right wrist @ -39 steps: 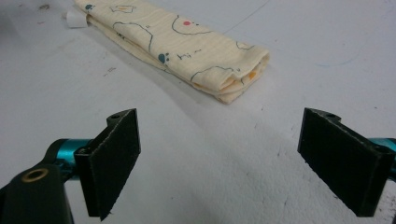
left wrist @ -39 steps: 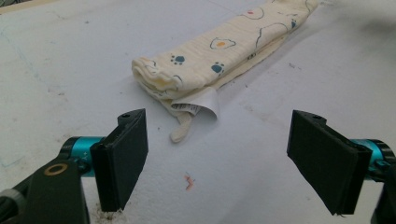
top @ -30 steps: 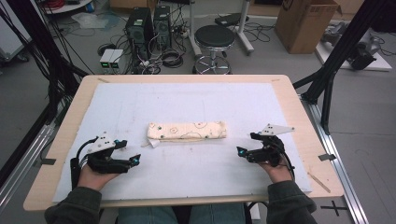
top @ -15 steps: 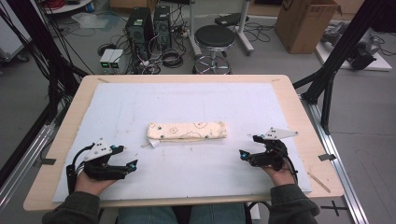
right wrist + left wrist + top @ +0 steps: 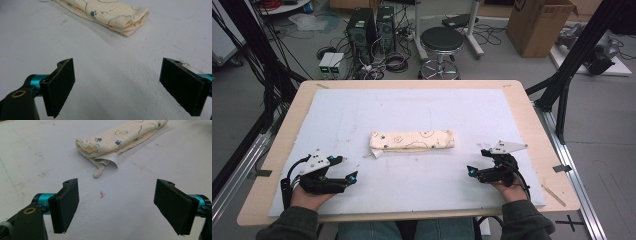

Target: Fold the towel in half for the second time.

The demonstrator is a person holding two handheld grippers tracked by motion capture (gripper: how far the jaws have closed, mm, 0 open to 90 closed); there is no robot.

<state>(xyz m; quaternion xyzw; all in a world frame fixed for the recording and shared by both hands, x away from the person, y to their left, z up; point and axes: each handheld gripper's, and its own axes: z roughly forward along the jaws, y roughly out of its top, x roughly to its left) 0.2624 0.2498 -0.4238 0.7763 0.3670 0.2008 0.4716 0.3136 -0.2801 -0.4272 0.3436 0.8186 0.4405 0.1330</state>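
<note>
Nearest you, your left tongs and right tongs rest low at the near edge of the tabletop, one at each side, both pointing inward and slightly forward. Both stand wide open and hold nothing; in each gripper view the black pads have bare white surface between them. Ahead of both and between them lies the folded baby cloth, cream with small paw prints, well apart from either pair. Its long axis runs left to right across you, so each pair faces one short end: the left end shows a loose white label and a trailing corner, the right end a neat fold. Neither hand looks clearly nearer, so the reach seems about equal.
</note>
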